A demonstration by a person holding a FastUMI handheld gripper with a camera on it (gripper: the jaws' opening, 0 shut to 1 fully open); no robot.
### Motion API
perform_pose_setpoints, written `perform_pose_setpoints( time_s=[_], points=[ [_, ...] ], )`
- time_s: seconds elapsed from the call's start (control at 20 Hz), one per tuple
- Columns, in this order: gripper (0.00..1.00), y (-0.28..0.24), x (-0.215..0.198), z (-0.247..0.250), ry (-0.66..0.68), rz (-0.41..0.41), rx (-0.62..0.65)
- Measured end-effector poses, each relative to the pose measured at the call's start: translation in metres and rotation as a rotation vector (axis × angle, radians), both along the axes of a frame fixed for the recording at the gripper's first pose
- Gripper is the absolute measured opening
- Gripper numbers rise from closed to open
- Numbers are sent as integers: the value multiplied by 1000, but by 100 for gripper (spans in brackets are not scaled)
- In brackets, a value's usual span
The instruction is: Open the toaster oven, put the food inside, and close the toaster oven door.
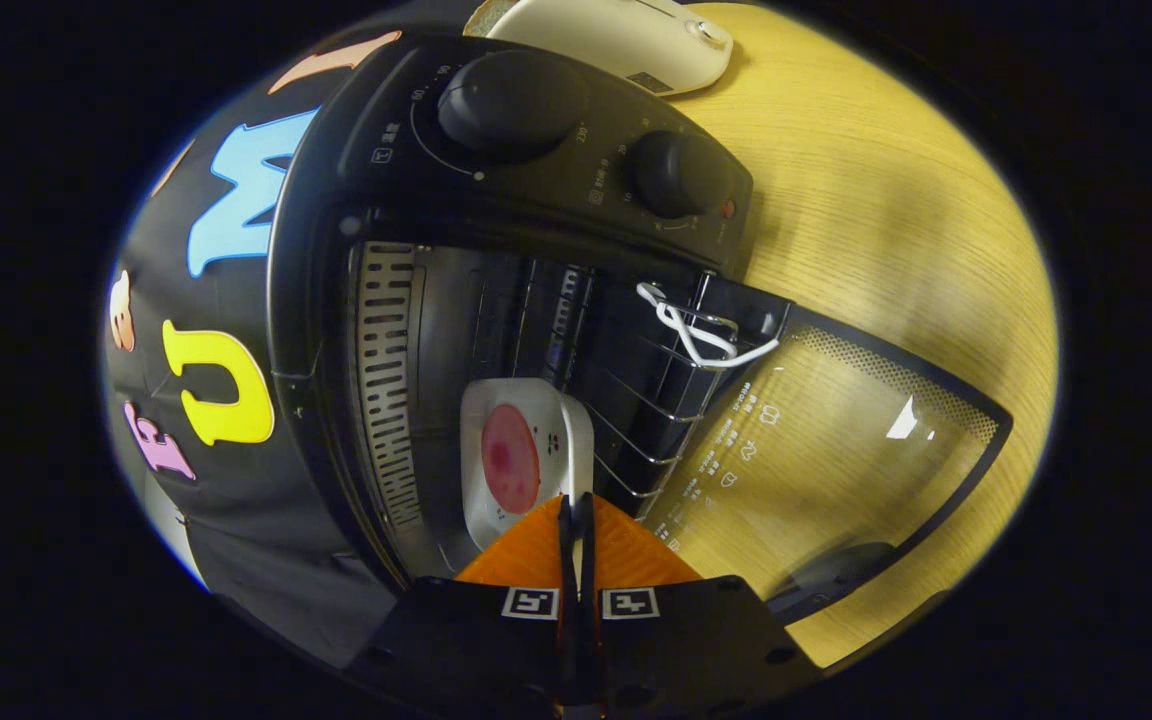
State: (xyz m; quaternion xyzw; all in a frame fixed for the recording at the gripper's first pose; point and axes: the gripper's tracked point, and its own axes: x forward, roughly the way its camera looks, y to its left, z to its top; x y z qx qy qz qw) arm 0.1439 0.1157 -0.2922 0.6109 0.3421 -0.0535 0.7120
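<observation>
The black toaster oven [536,200] stands open in front of me, its glass door [836,450] folded all the way down onto the wooden table [886,200]. A white square plate [481,500] carrying a round pink slice of food [510,458] sits inside the cavity, over the wire rack [636,400]. My gripper [576,510] is shut on the near rim of the plate; a thin strip of white shows between the fingers [626,545]. The view is rolled sideways, so the oven's two knobs [511,100] lie beyond the cavity.
A white cord [696,335] is tied to the front bar of the rack by the door hinge. A cream-coloured appliance [626,40] rests on the table beyond the oven. The slotted oven wall [386,380] is close beside the plate.
</observation>
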Motion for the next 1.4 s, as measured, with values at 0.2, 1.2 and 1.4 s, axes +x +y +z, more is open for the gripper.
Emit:
perform_pose_setpoints(
  time_s=[0.2,1.2,1.4],
  points=[
    [2,-4,11,0,4,-57,-18],
    [98,13,-52,30,-97,135,-248],
    [98,17,-71,26,-102,272,-411]
  ],
)
